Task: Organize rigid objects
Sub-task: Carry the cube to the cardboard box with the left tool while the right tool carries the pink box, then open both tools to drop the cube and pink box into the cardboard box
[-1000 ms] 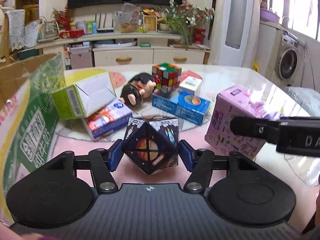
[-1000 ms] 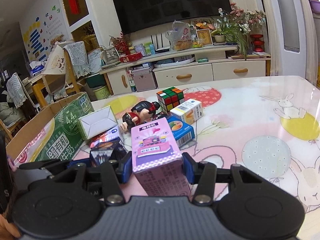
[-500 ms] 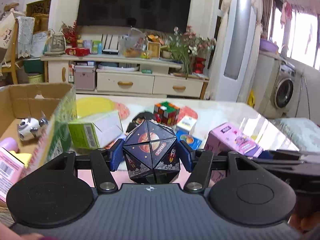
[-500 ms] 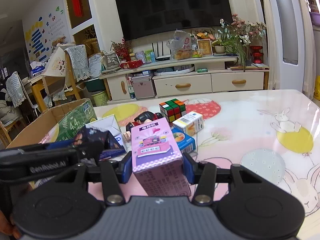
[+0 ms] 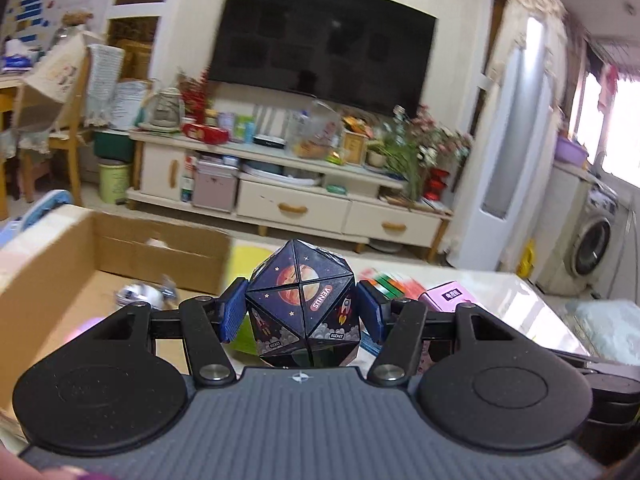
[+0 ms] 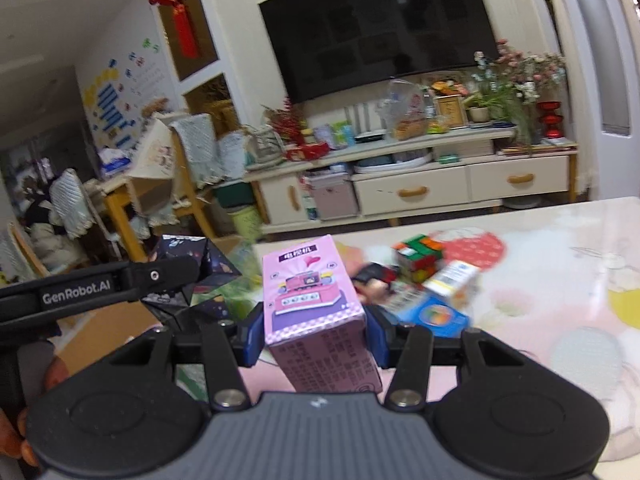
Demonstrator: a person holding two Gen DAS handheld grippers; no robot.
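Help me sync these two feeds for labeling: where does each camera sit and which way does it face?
Left wrist: on the left gripper, facing the cardboard box and TV wall; it clamps the space puzzle.
Right wrist: on the right gripper, facing the table; it clamps the pink box.
Shared: both held items, the TV.

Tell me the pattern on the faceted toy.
Dark navy space print: planets, rockets, stars; best in the left wrist view.

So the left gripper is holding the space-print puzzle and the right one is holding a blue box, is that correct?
Not quite: the right gripper is shut on a pink box, not a blue one, as the right wrist view shows. The left gripper does hold the space-print puzzle.
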